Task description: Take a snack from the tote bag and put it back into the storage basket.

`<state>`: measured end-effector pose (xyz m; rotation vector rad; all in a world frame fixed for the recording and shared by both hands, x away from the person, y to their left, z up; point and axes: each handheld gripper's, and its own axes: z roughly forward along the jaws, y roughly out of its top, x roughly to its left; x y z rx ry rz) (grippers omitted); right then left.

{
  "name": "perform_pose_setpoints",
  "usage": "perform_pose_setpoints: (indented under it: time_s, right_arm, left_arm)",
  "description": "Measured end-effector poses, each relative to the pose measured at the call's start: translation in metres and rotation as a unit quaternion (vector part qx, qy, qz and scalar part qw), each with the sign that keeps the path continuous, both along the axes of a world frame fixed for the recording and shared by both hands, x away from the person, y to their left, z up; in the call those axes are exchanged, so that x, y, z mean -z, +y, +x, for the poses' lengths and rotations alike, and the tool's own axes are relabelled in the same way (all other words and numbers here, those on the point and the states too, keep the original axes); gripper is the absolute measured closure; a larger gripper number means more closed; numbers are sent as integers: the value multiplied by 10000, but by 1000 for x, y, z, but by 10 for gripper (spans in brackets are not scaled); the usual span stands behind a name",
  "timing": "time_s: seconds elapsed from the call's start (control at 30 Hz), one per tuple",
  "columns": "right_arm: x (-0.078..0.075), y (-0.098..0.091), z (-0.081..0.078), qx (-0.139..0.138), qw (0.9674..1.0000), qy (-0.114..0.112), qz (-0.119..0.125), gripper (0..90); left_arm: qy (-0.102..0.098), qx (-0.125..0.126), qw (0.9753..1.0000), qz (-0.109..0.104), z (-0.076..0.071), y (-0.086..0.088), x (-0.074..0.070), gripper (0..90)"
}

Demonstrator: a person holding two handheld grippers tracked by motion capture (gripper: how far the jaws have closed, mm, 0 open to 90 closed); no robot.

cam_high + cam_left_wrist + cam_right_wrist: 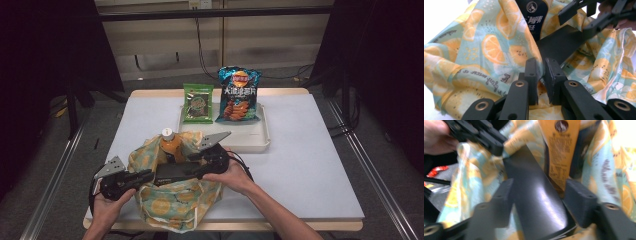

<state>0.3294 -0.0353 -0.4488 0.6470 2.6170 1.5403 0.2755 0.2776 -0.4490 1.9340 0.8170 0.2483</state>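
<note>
I am watching one lemon-print cloth tote bag (165, 200) sitting at the near edge of the white table (310, 160), holding one orange-capped bottle of orange drink (169, 145) standing upright and one flat glossy black packet (172, 171) lying slanted across the opening. My left gripper (541, 75) is pinching the bag's fabric rim, jaws nearly together. My right gripper (539, 202) is standing with jaws apart, straddling the black packet, pads not pressing it. Beyond, one cream plastic tray (250, 145) is carrying two snack bags: one green (198, 103), one blue (238, 95).
</note>
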Motion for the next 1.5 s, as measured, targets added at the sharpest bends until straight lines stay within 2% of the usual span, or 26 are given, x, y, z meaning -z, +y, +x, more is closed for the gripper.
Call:
perform_pose_setpoints:
  time_s: [0.17, 0.23, 0.37, 0.67, 0.83, 1.03, 1.2, 1.3, 1.37, 1.43, 1.5]
  right_arm:
    - [13, 0, 1, -108, 9998, 126, -138, 309]
    - [16, 3, -1, -156, 9996, 93, -237, 294]
    - [19, 6, 1, -223, 9996, 89, -175, 318]
    - [29, 17, 3, -372, 9985, 12, -391, 309]
    - [30, 24, 4, -434, 9979, -54, -482, 306]
    - [22, 31, 3, -526, 9977, -245, -355, 327]
    - [28, 33, 5, -603, 9969, -118, -499, 336]
    - [28, 33, 4, -600, 9970, -115, -484, 350]
    - [28, 33, 4, -670, 9964, -113, -504, 405]
    - [27, 33, 3, -671, 9963, -148, -523, 421]
    - [27, 34, 3, -689, 9961, -123, -537, 427]
  left_arm:
    - [-10, -63, 10000, -12, 0, 3, -1, 787]
    - [-1, -64, 10000, -21, 0, 3, -1, 782]
    - [-6, -70, 10000, -27, 0, 2, -1, 749]
    - [39, -8, 10000, -4, 2, -1, 1, 735]
    - [58, 6, 10000, -14, 3, -2, 0, 719]
    - [56, 3, 10000, -35, 3, -1, 1, 703]
    - [50, 7, 10000, -46, 4, -2, 0, 683]
    - [-11, 23, 10000, -73, 3, -3, -1, 601]
    - [-16, -16, 9999, -104, 4, -4, -1, 499]
    - [-66, 34, 9999, -128, 5, -5, -1, 434]
    - [-71, -21, 9999, -127, 6, -6, -1, 367]
